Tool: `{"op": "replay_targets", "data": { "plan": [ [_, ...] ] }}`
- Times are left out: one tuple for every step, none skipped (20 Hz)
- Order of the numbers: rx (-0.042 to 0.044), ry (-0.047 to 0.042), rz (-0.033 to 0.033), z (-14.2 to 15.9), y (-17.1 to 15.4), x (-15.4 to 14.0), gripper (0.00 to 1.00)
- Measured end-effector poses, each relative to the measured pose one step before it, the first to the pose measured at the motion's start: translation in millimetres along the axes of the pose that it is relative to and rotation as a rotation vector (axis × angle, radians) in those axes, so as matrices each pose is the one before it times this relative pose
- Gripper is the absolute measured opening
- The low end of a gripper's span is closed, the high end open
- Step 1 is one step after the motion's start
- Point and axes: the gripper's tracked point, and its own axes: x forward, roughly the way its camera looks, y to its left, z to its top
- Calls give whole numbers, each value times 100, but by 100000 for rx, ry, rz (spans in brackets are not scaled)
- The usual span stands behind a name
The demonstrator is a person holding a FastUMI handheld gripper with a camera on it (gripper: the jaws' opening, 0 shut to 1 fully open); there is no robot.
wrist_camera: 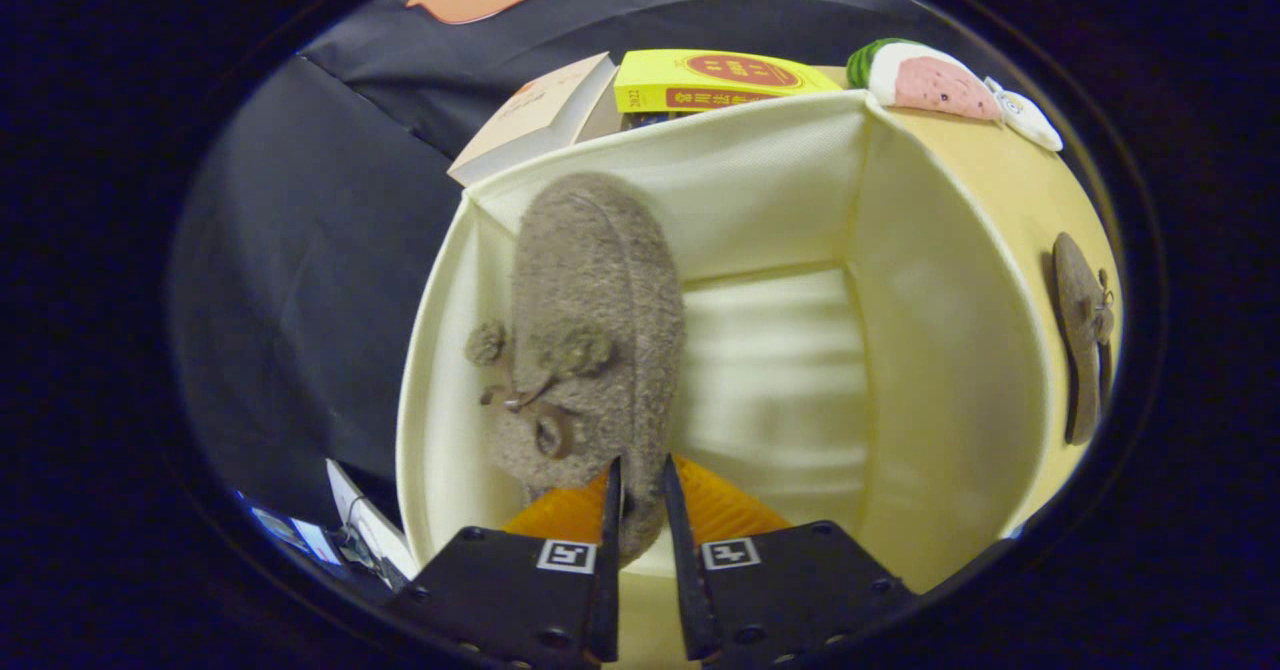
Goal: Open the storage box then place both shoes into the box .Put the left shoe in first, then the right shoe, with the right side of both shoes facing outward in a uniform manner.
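Beside the box, books, toy; jaws pinch shoe.

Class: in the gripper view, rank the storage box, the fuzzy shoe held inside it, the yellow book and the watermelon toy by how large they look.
1. Storage box.
2. Fuzzy shoe, pinched at its near end by the hand-held gripper; its nearness inflates it.
3. Yellow book.
4. Watermelon toy.
The last two look close, so their order is unsure.
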Motion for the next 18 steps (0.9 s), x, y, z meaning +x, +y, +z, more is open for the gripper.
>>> {"op": "replay_targets", "data": {
  "plan": [
    [-1571, -1563, -216, 92, -196, -579, 31],
    [-1064, -1878, 616, 230, -123, -531, 33],
    [-663, -1167, 671, 87, -119, -602, 40],
    [27, -269, 1171, 123, -257, -782, 47],
    [977, -1116, 2090, 354, -54, -932, 49],
    [284, -2474, 1038, 747, -428, -1112, 51],
    [-747, -3131, 698, 894, -586, -1387, 51],
    [-828, -2137, 1839, 683, -197, -1192, 51],
    [-1249, -2332, 855, 511, -544, -1726, 54],
    [-721, -2108, 1241, 600, -612, -1588, 57],
    [46, -2461, 1604, 722, -493, -1613, 61],
    [-229, -2224, 902, 579, -785, -1413, 64],
    [-1051, -3194, -10, 815, -1344, -1629, 67],
    [-1218, -2053, -2023, 481, -1831, -1146, 72],
    [-1145, -1382, -2886, 226, -2011, -839, 77],
    [-368, -411, -3164, -18, -2073, -743, 83],
    [608, 371, -3489, -112, -2291, -415, 86],
    [899, 247, -2771, 44, -2159, -298, 89]
  ]
}}
